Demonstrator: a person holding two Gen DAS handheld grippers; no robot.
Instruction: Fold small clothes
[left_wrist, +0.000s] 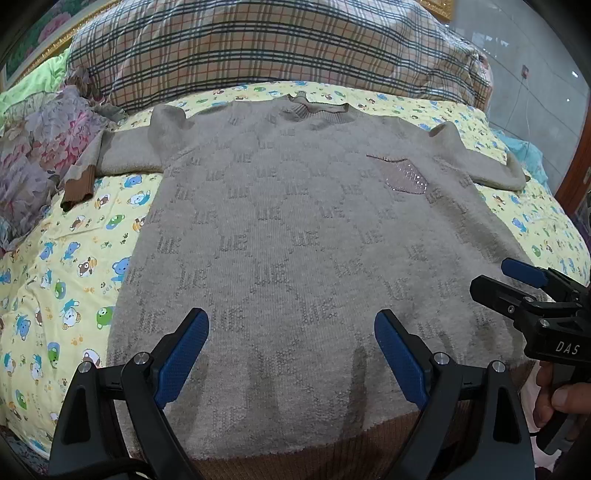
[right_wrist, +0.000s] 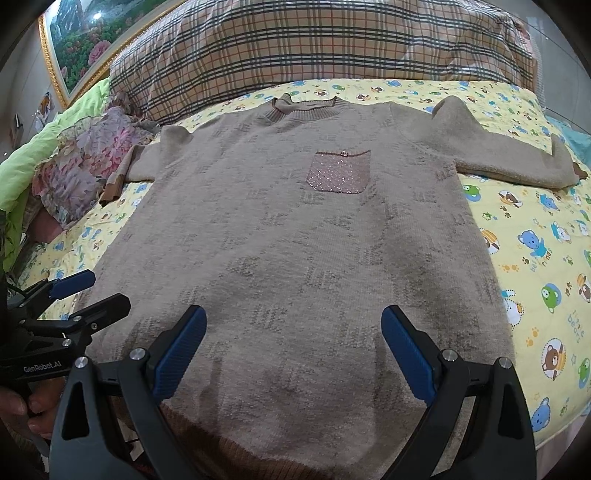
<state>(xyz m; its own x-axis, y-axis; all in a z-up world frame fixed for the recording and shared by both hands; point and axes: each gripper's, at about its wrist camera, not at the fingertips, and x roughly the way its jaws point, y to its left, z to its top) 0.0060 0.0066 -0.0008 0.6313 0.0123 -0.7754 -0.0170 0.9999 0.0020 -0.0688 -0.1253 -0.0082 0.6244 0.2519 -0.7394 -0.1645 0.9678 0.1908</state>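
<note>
A beige knit sweater (left_wrist: 295, 229) (right_wrist: 295, 243) lies flat and face up on the bed, collar far, brown hem near, both sleeves spread out sideways. It has a sparkly pink chest pocket (left_wrist: 404, 177) (right_wrist: 338, 171). My left gripper (left_wrist: 291, 328) hovers open over the lower left part of the sweater, holding nothing. My right gripper (right_wrist: 293, 326) is open over the lower right part, also empty. In the left wrist view the right gripper (left_wrist: 495, 277) shows at the right edge; in the right wrist view the left gripper (right_wrist: 103, 288) shows at the left edge.
The sweater rests on a yellow sheet with cartoon bears (left_wrist: 55, 266) (right_wrist: 535, 251). A plaid quilt (left_wrist: 258, 48) (right_wrist: 314, 48) is piled behind it, floral fabric (left_wrist: 40, 155) (right_wrist: 85, 166) at far left. A person's fingers (left_wrist: 557, 398) (right_wrist: 22, 410) grip each handle.
</note>
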